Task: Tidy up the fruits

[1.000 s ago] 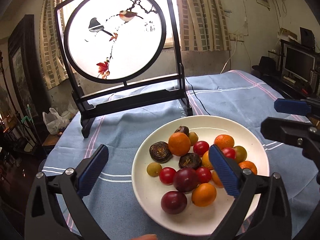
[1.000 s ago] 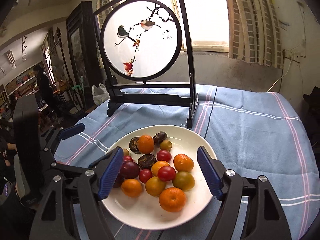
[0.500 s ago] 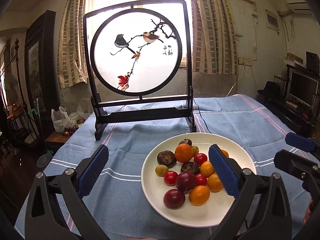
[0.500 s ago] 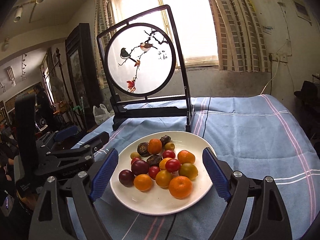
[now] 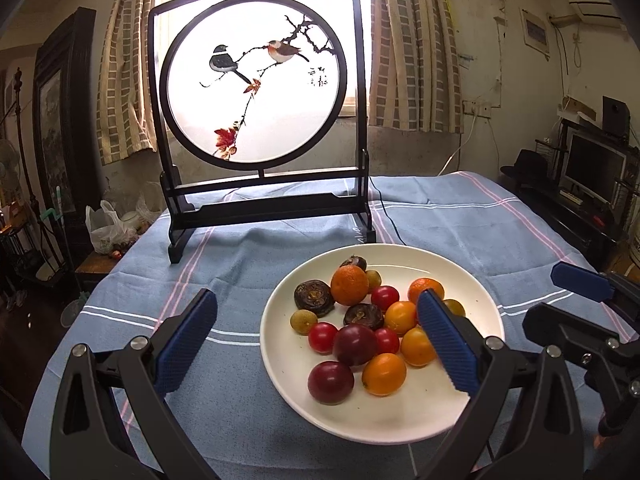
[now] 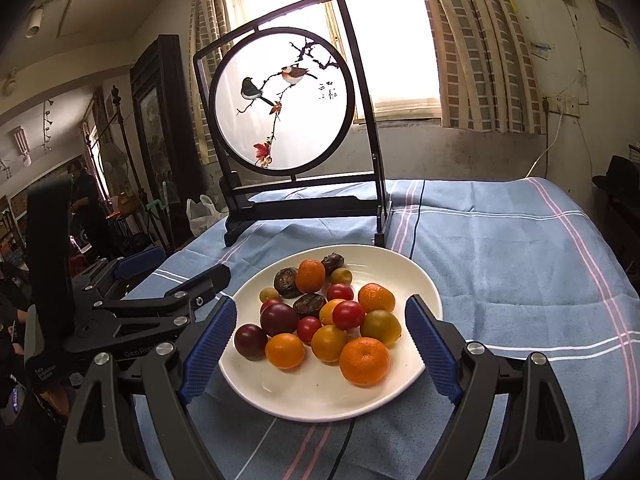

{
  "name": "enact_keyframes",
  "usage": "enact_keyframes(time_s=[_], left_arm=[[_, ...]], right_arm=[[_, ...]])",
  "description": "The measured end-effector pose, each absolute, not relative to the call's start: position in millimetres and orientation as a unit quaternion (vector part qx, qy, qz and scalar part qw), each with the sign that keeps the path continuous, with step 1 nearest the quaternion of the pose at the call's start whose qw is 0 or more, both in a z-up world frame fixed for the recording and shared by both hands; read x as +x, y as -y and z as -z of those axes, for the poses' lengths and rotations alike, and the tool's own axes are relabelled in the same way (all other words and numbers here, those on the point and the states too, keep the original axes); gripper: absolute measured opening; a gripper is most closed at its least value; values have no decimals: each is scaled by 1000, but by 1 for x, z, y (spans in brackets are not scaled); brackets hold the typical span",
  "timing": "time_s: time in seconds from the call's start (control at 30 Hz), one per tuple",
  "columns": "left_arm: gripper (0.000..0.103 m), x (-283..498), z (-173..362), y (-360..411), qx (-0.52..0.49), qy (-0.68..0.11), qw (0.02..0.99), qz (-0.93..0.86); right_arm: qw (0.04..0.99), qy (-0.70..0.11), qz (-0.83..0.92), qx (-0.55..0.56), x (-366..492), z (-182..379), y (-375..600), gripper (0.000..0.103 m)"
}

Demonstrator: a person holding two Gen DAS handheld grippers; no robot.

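A white plate [image 5: 468, 268] on the blue tablecloth holds several small fruits: tangerines [image 5: 349, 285], red cherry tomatoes [image 5: 322, 337], dark plums [image 5: 331, 382], brown wrinkled fruits [image 5: 313, 298] and small green ones. The plate also shows in the right wrist view [image 6: 416, 276]. My left gripper [image 5: 316, 324] is open and empty, held above the plate's near left side. My right gripper [image 6: 320, 332] is open and empty, straddling the plate's near edge. A large tangerine [image 6: 364, 360] lies nearest the right gripper.
A dark wooden stand with a round painted bird screen [image 5: 256, 92] stands behind the plate on the blue striped cloth [image 5: 460, 216]. A black cable [image 5: 390, 220] runs past the plate. Furniture and a monitor [image 5: 596, 172] lie beyond the table's right edge.
Both grippers have pulled back and tilted up from the plate, so the plate looks smaller and more of the screen shows. Both jaws stay open. The fruits have not moved.
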State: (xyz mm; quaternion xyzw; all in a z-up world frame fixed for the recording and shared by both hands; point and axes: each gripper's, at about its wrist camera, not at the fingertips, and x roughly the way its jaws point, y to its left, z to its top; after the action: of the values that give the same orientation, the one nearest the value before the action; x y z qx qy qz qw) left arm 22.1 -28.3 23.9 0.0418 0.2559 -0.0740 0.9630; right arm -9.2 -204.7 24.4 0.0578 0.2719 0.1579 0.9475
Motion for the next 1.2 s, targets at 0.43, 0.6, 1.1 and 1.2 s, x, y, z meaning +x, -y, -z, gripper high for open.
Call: enact_keyframes(time_s=[0.43, 0.6, 1.1, 1.2], left_arm=[[98, 27, -16, 26, 37, -278, 959, 45], [98, 29, -15, 26, 40, -281, 958, 39], [98, 29, -11, 26, 59, -274, 960, 1], [98, 29, -11, 26, 58, -273, 960, -1]], right_arm=[[952, -259, -154, 51, -12, -26, 203, 87], [954, -258, -147, 47, -11, -25, 202, 87], [969, -232, -58, -63, -17, -22, 184, 88], [968, -235, -60, -60, -16, -21, 184, 89]])
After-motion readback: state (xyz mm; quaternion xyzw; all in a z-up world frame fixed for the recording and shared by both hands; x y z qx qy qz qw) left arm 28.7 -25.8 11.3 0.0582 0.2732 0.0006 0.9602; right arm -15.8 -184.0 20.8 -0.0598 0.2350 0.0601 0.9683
